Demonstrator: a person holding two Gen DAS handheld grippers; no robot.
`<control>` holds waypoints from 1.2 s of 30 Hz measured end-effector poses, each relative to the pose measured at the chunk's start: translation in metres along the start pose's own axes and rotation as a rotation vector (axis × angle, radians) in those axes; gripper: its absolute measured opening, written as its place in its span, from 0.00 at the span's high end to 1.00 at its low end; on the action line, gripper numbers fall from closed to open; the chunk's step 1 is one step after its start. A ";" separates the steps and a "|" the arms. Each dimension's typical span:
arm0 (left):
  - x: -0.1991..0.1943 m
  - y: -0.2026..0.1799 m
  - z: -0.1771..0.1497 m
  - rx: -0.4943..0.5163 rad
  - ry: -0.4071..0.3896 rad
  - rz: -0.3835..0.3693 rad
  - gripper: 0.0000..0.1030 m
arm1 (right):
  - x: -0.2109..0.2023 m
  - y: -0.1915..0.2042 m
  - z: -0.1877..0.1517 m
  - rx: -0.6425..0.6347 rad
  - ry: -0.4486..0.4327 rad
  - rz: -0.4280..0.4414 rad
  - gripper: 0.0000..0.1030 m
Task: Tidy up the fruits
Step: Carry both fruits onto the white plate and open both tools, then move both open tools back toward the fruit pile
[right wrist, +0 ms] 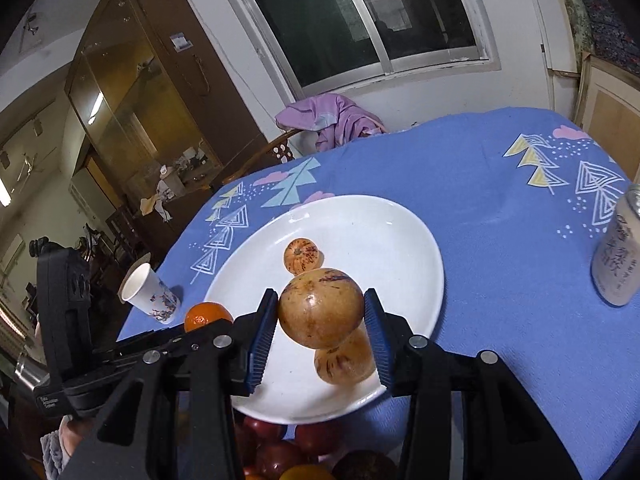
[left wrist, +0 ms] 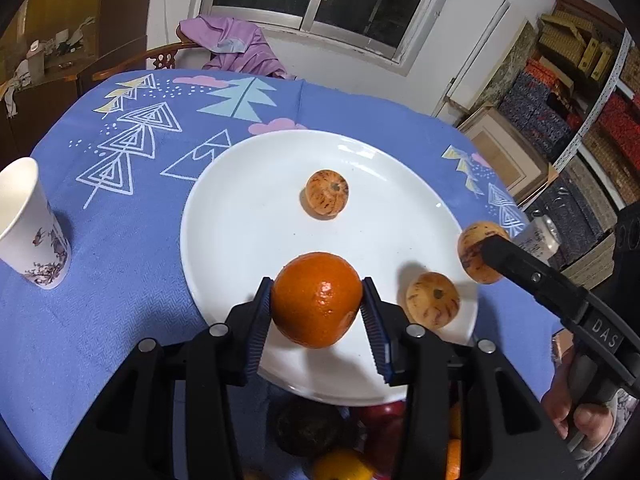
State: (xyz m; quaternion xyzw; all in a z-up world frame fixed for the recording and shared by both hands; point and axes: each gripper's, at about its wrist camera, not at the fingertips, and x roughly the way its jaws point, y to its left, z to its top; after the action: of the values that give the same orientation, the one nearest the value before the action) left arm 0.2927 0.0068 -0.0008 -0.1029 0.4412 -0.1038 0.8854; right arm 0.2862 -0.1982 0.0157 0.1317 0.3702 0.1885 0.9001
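Note:
My left gripper [left wrist: 318, 304] is shut on an orange mandarin [left wrist: 316, 299], held above the near part of the white plate [left wrist: 248, 216]. Two tan speckled fruits lie on the plate, one in the middle [left wrist: 327, 193] and one near the right rim [left wrist: 433, 299]. My right gripper [right wrist: 320, 314] is shut on a third tan speckled fruit [right wrist: 321, 307], held over the plate [right wrist: 392, 248]; it shows in the left wrist view as the fruit [left wrist: 476, 252] at the plate's right edge. From the right wrist view, the mandarin [right wrist: 206, 315] and left gripper sit at the left.
A paper cup [left wrist: 30, 228] stands left of the plate on the blue tablecloth [left wrist: 120, 280]. A drink can [right wrist: 618, 252] stands at the right. More fruit, red and dark, lies heaped below the grippers [right wrist: 280, 448]. A chair with purple cloth [left wrist: 232, 44] is behind the table.

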 end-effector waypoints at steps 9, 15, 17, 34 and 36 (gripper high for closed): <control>0.034 0.007 0.014 0.008 0.031 -0.002 0.46 | 0.049 -0.010 0.000 -0.046 0.073 -0.072 0.56; 0.025 0.006 0.019 0.003 0.005 -0.024 0.38 | 0.037 -0.021 0.003 0.014 0.043 -0.046 0.55; 0.018 0.007 0.021 -0.007 -0.007 -0.031 0.38 | 0.029 -0.019 0.005 0.008 0.026 -0.043 0.55; -0.075 0.057 -0.083 -0.069 -0.040 -0.006 0.24 | -0.106 0.003 -0.058 -0.022 -0.070 0.015 0.30; -0.082 0.051 -0.097 -0.029 -0.047 0.001 0.24 | -0.115 -0.009 -0.072 0.004 -0.069 0.015 0.30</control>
State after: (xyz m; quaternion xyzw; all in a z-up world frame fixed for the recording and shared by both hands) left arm 0.1709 0.0692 -0.0096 -0.1178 0.4217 -0.0947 0.8941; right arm 0.1621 -0.2496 0.0332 0.1427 0.3385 0.1896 0.9106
